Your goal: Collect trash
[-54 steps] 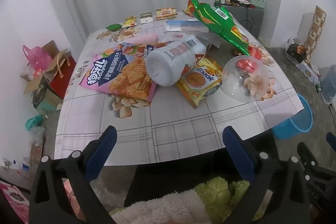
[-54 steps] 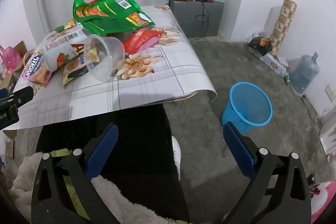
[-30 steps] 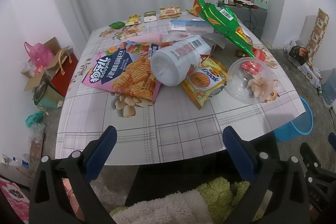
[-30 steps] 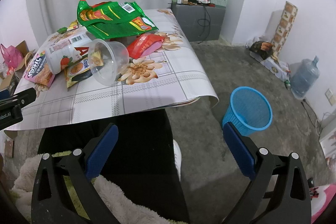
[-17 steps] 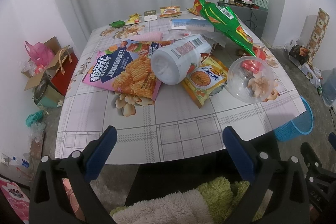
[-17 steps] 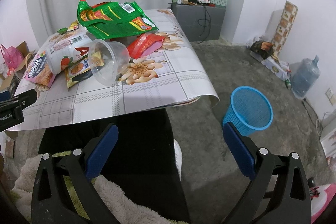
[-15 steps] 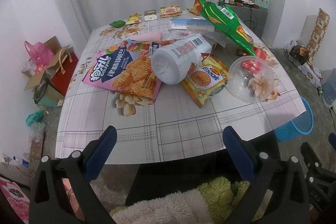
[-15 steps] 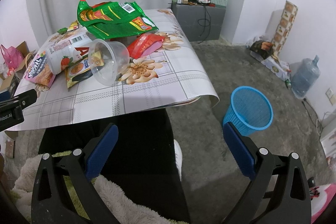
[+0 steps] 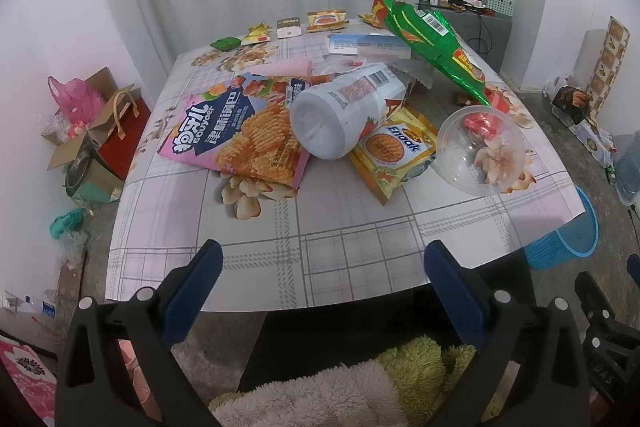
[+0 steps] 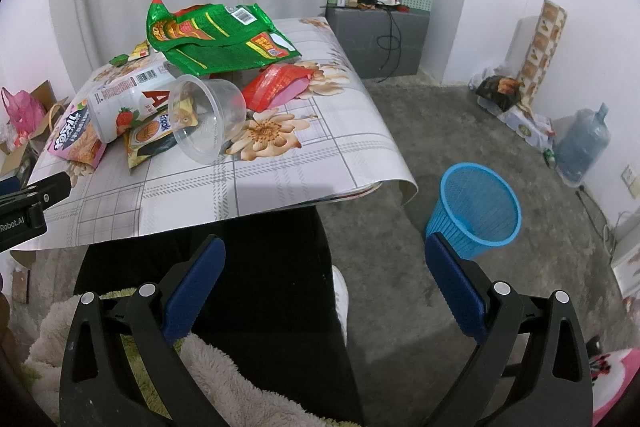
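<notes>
Trash lies heaped on a table (image 9: 248, 227) with a floral cloth: a pink chip bag (image 9: 236, 135), a white bottle on its side (image 9: 344, 115), a yellow snack packet (image 9: 394, 151), a clear plastic cup on its side (image 9: 480, 151) and a green bag (image 9: 428, 39). The right wrist view shows the same cup (image 10: 208, 119), green bag (image 10: 216, 39) and a red wrapper (image 10: 276, 85). A blue mesh bin (image 10: 474, 209) stands on the floor right of the table. My left gripper (image 9: 322, 287) is open before the table's near edge. My right gripper (image 10: 322, 283) is open, low, between table and bin.
Small packets (image 9: 288, 27) lie at the table's far end. Boxes and bags (image 9: 84, 131) crowd the floor at left. A grey cabinet (image 10: 376, 39) stands at the back, a water jug (image 10: 580, 143) and clutter along the right wall. A person's fleece sleeve (image 9: 320, 391) fills the bottom.
Both views have shifted slightly closer to the table since 1.8 s ago; over the last half second nothing has visibly moved. Both grippers stay open.
</notes>
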{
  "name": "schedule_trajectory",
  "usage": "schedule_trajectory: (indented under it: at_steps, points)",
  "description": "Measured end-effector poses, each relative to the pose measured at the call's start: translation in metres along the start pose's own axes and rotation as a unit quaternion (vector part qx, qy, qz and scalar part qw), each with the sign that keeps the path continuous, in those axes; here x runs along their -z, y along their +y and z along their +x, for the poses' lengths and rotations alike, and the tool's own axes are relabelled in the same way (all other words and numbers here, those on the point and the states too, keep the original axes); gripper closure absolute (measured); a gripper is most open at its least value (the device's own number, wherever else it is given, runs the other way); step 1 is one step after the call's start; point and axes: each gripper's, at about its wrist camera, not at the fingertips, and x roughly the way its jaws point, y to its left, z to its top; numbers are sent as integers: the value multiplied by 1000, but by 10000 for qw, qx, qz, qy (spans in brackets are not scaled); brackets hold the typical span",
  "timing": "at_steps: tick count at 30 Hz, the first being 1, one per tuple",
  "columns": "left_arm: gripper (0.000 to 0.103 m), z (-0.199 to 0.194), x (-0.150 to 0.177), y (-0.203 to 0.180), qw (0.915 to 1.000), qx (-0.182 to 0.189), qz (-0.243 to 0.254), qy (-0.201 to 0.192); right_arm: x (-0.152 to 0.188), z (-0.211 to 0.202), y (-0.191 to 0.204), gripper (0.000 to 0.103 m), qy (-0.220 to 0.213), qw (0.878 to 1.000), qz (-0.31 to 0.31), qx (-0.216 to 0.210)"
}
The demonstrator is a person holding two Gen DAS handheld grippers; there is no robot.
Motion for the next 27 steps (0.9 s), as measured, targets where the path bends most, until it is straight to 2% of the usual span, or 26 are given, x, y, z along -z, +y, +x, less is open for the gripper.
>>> schedule_trajectory:
  at_steps: [27]
  points:
    - [4, 5, 5, 4, 10000, 8, -16, 53, 2, 3, 1, 8, 50, 10000, 57, -63]
